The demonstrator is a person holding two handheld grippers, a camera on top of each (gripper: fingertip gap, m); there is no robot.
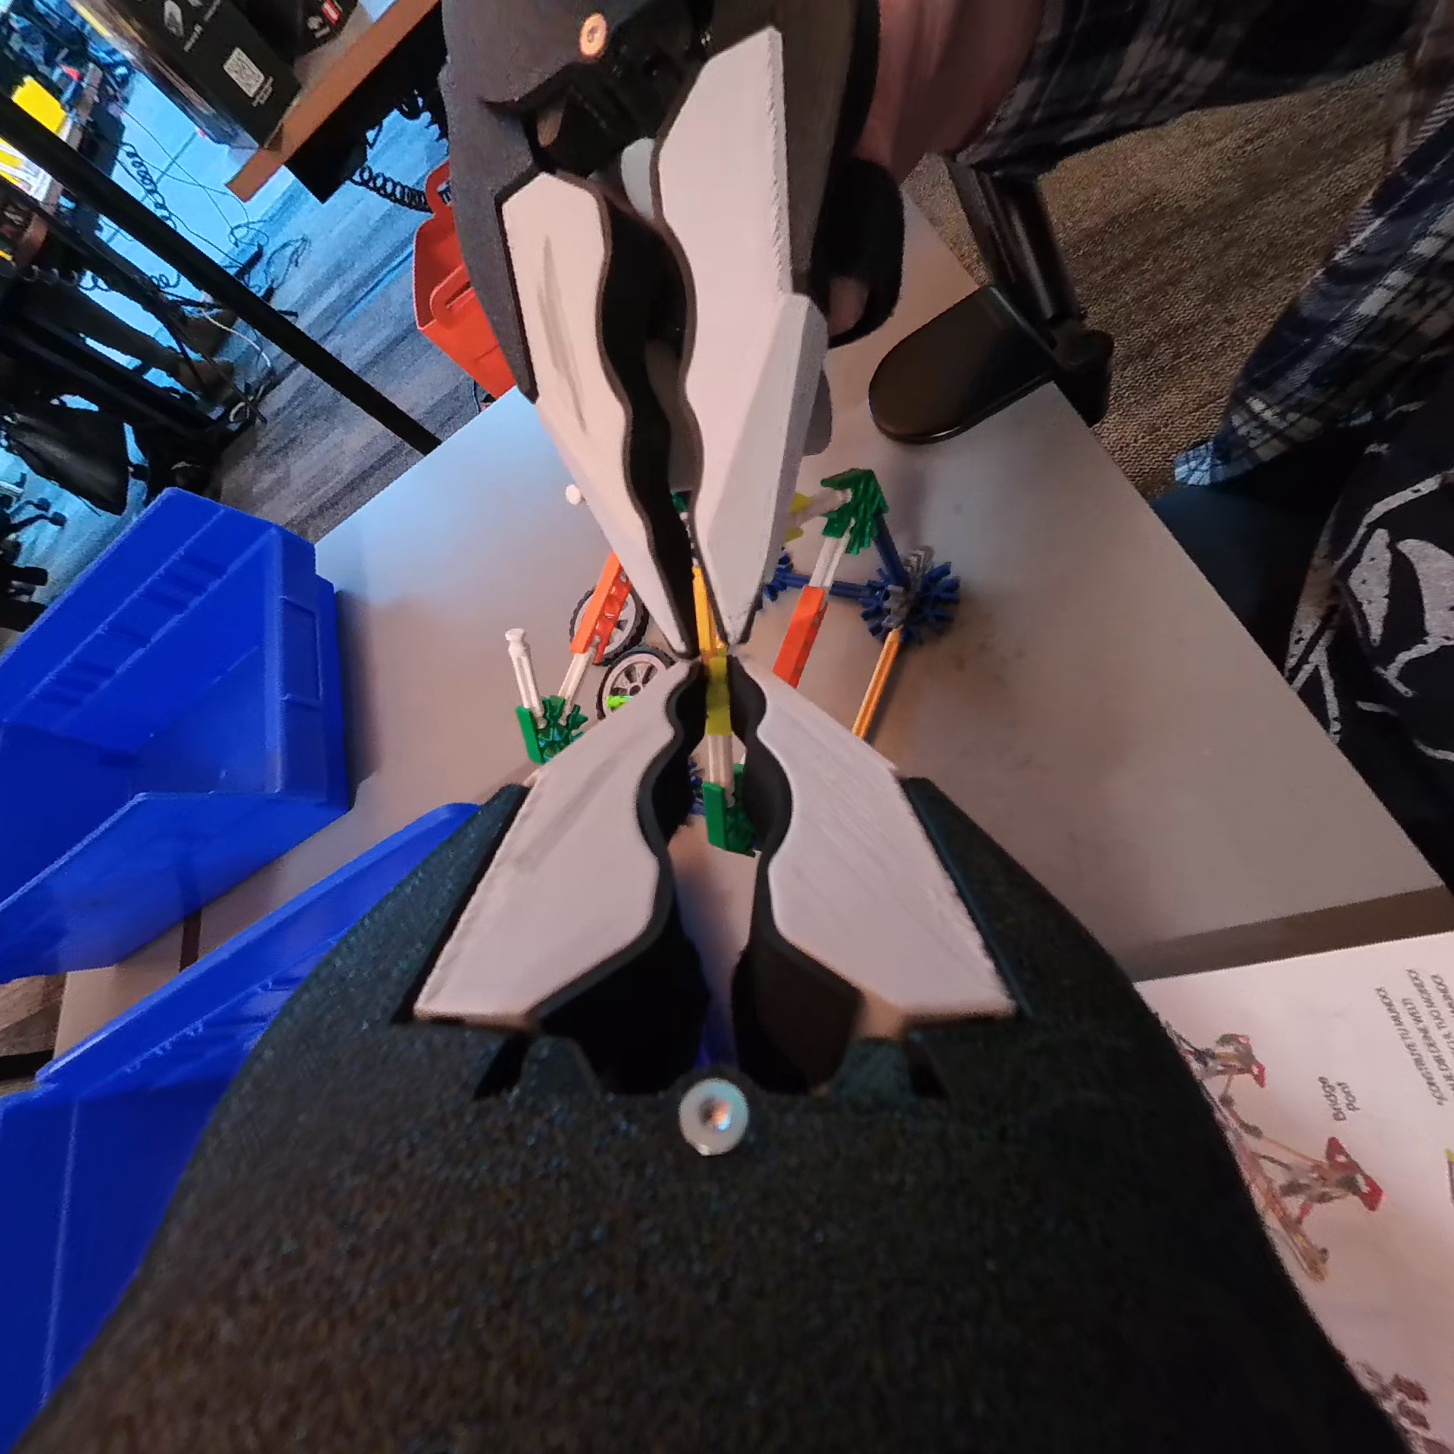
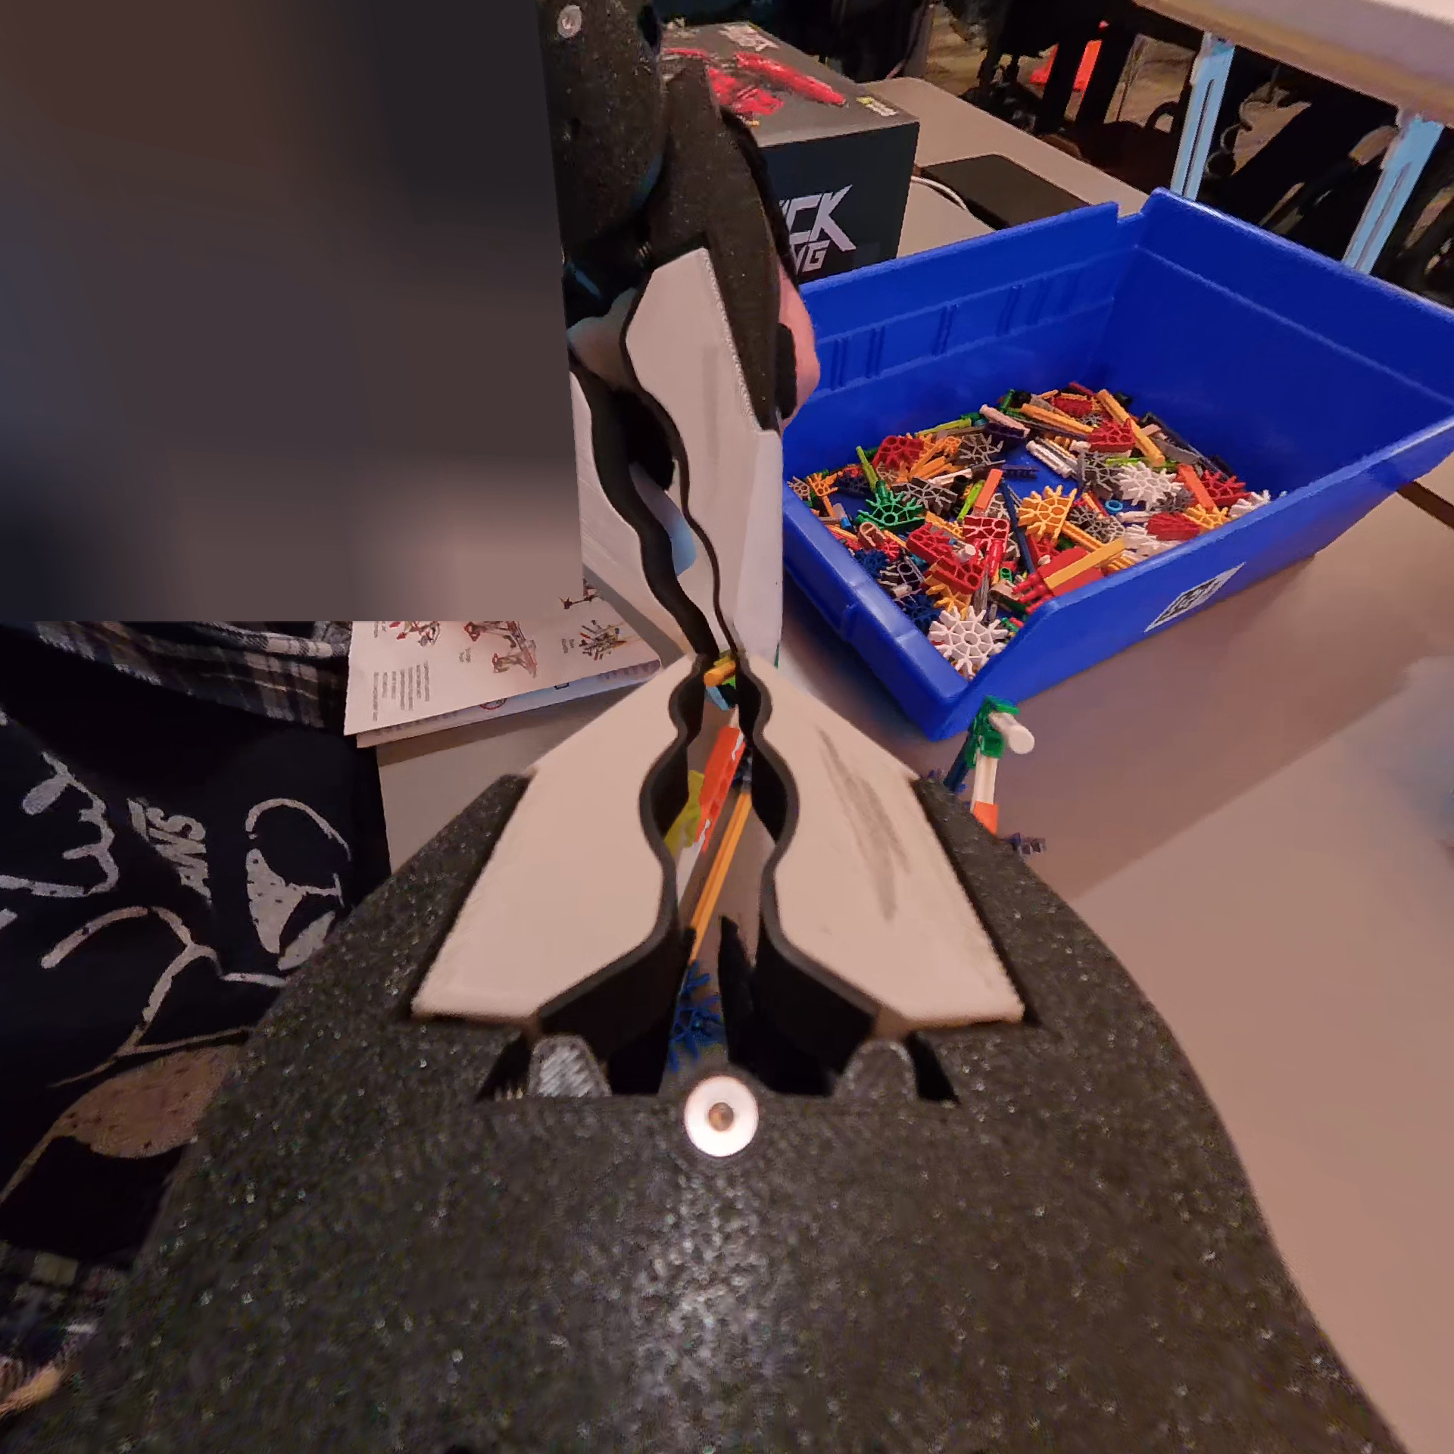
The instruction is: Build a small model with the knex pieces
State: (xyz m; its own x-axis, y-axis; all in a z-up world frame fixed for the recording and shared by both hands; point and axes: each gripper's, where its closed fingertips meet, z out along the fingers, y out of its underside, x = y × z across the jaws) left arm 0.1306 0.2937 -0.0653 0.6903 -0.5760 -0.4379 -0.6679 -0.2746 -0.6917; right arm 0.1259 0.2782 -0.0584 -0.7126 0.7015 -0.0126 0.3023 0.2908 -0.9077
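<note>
A rod-and-connector toy model (image 1: 818, 598) with wheels (image 1: 633, 677), orange, green and blue parts lies on the white table (image 1: 1062, 747). My left gripper (image 1: 712, 669) is shut on a yellow piece (image 1: 717, 700) joined to a white rod and a green connector (image 1: 728, 818). My right gripper (image 1: 706, 641) comes in from the far side, tip to tip with the left, shut on a yellow rod (image 1: 699, 594) of the same assembly. In the right wrist view my right gripper (image 2: 720, 673) meets the left gripper (image 2: 717, 647), with an orange part (image 2: 724, 763) and yellow rod (image 2: 720, 858) between its fingers.
A blue bin (image 2: 1180, 260) of several loose coloured pieces stands to the right. Two more blue bins (image 1: 173, 708) stand at the left. An instruction booklet (image 2: 472, 677) lies near a person in a plaid sleeve (image 1: 1180, 63). A black stand base (image 1: 968, 370) and a dark box (image 2: 834, 197) stand behind.
</note>
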